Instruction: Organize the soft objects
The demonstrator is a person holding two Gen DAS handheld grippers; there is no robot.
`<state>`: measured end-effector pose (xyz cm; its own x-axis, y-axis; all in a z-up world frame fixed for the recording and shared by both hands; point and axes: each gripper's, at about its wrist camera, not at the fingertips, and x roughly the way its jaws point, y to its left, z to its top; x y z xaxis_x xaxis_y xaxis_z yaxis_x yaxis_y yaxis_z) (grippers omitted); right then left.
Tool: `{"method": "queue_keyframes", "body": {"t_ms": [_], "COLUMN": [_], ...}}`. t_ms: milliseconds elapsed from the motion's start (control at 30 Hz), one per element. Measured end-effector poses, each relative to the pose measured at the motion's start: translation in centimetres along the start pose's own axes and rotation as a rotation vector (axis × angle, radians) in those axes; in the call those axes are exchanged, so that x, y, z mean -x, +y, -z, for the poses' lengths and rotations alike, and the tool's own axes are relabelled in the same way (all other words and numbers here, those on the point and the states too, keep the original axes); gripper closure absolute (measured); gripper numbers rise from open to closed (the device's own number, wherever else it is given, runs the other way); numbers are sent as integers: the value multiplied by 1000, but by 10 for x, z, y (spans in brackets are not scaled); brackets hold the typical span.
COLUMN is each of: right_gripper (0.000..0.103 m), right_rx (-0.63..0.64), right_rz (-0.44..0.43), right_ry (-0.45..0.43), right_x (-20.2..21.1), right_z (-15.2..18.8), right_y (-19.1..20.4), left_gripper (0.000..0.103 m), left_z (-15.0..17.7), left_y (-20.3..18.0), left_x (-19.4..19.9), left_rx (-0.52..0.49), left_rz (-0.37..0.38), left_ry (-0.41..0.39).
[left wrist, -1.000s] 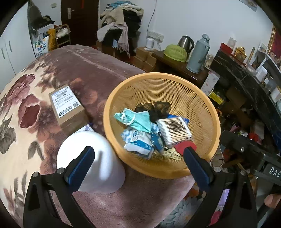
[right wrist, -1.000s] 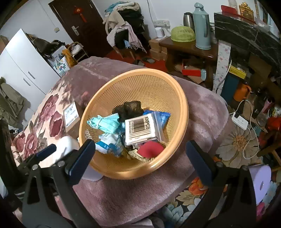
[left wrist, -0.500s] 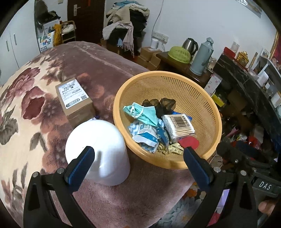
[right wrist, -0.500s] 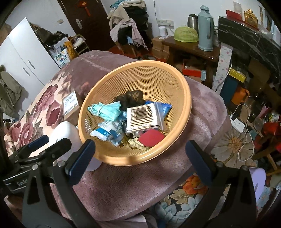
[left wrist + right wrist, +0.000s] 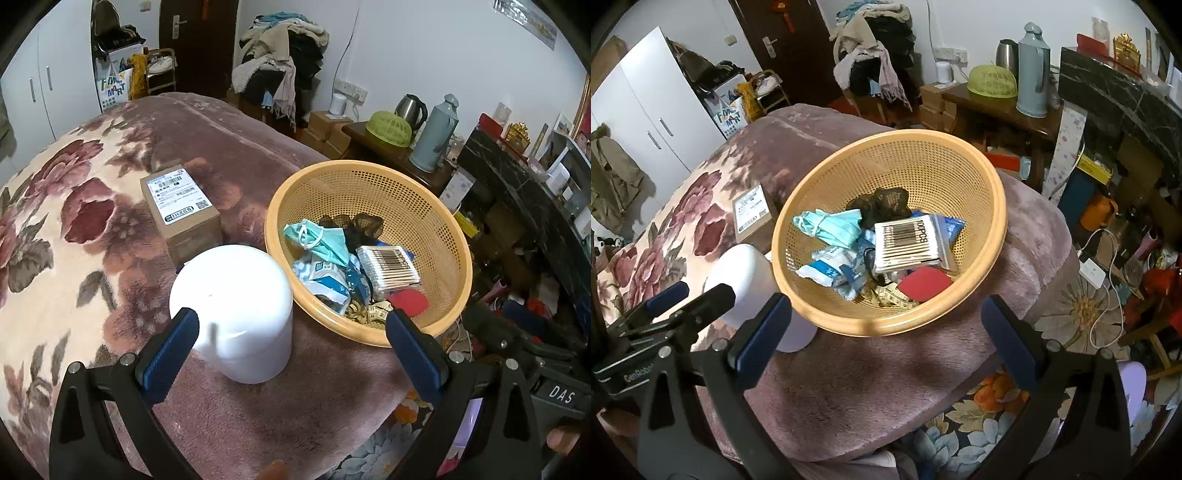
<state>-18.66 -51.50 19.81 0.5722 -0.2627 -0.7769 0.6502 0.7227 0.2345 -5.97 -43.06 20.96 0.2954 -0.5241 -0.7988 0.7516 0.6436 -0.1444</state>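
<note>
An orange mesh basket (image 5: 436, 206) (image 5: 923, 162) sits on the blanket-covered bed. In it lie teal face masks (image 5: 321, 240) (image 5: 831, 225), a black cloth (image 5: 882, 203), a pack of cotton swabs (image 5: 388, 266) (image 5: 908, 240), blue-white packets (image 5: 325, 280), a red pad (image 5: 923, 282) and a yellow tape. A white domed container (image 5: 236, 310) (image 5: 746, 273) stands left of the basket. My left gripper (image 5: 291, 350) is open and empty, just in front of the container. My right gripper (image 5: 886, 332) is open and empty, in front of the basket's near rim.
A brown cardboard box (image 5: 181, 210) lies on the floral blanket (image 5: 55, 221) behind the container. The bed edge drops to a floral rug (image 5: 1071, 314). A side table with a thermos (image 5: 432, 133) and kettle stands behind. Clutter fills the right.
Both grippers have pulled back and up from the basket. The left view has shifted left, so the white container now sits between its fingers' line. Nothing was grasped.
</note>
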Motion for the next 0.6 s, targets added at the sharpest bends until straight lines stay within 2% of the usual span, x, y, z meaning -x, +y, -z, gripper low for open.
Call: {"method": "queue_keyframes", "body": {"t_ms": [167,600], "right_gripper": [0,0], "right_rx": [11,43], "right_rz": [-4,-10], "right_ry": [-8,-18], "right_x": [4,9], "right_z": [1,9], "right_y": [5,18], "left_gripper": [2,2], "left_z": [4,16], "left_y": [4,16], "left_x": [3,9], "left_rx": [9,44], "left_rz": [-3,-99], "left_ry": [-2,-2]}}
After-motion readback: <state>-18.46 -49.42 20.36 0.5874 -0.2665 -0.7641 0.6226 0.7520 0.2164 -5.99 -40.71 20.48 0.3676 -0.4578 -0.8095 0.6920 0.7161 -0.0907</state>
